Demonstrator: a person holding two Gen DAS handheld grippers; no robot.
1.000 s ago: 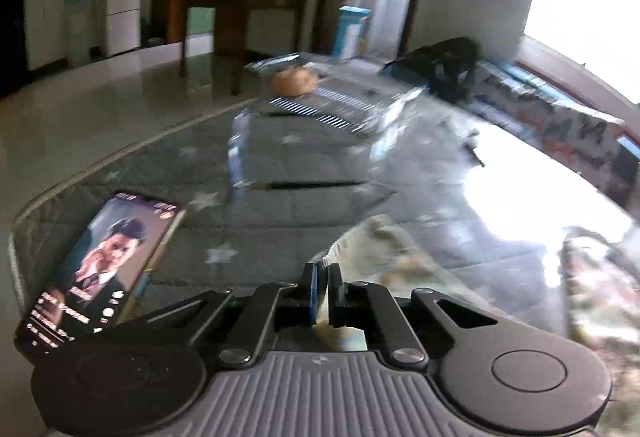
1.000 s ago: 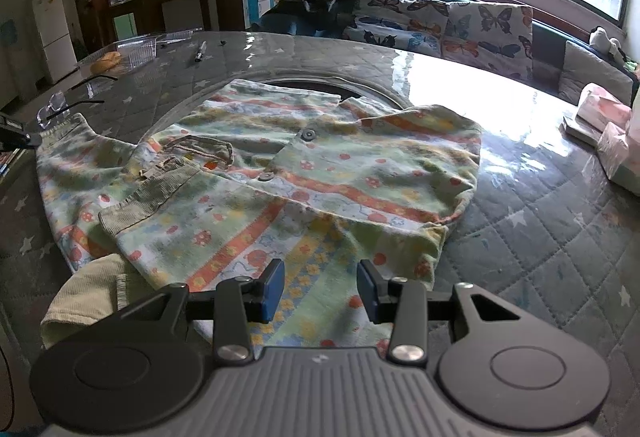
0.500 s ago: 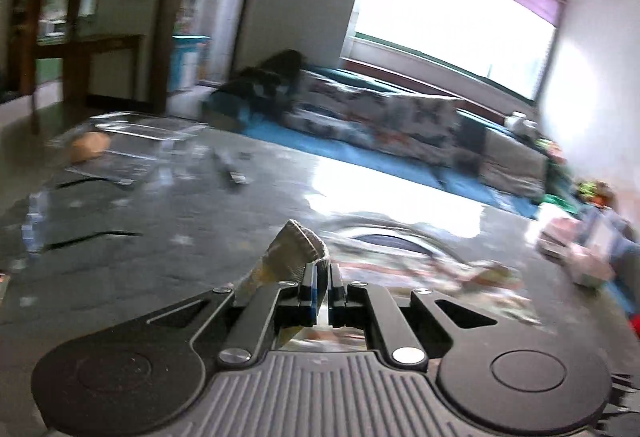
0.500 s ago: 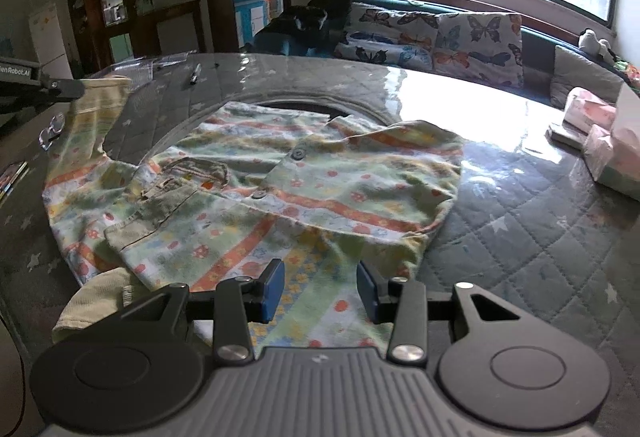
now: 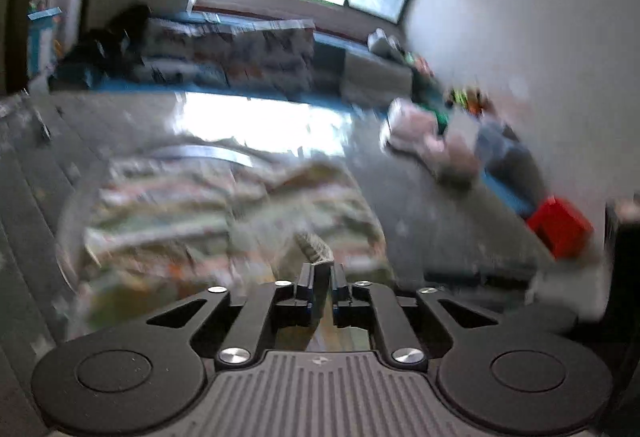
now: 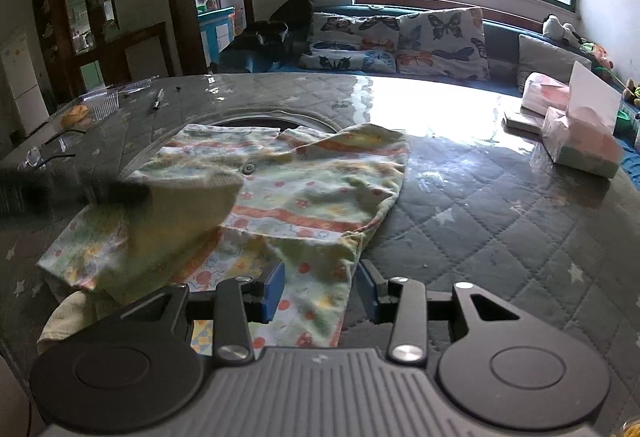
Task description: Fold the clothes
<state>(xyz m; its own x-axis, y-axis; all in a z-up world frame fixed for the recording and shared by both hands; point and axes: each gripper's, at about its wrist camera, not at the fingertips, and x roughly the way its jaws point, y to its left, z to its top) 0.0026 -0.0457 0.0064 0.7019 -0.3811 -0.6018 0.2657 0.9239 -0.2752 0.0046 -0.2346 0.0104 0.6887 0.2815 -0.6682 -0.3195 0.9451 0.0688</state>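
A child's patterned shirt (image 6: 304,193), pale green with orange stripes and small flowers, lies spread on the quilted grey table (image 6: 500,221). My left gripper (image 5: 321,279) is shut on the ribbed cuff (image 5: 316,246) of the shirt's sleeve. In the right wrist view that gripper (image 6: 120,193) appears as a dark blur holding the sleeve (image 6: 180,213) folded over the shirt's body. My right gripper (image 6: 320,291) stands open, low over the shirt's near hem, its blue pads (image 6: 274,287) either side of the cloth. The left wrist view is heavily blurred.
Tissue packs and a white card (image 6: 576,133) sit at the table's right side. A clear plastic box with a bun (image 6: 80,111), a pen (image 6: 158,102) and glasses (image 6: 48,153) lie far left. A sofa with butterfly cushions (image 6: 400,41) runs behind the table.
My left gripper has swung right with the sleeve cuff, carrying the sleeve from the table's left side across onto the shirt's body. My right gripper has edged slightly forward over the hem, still open.
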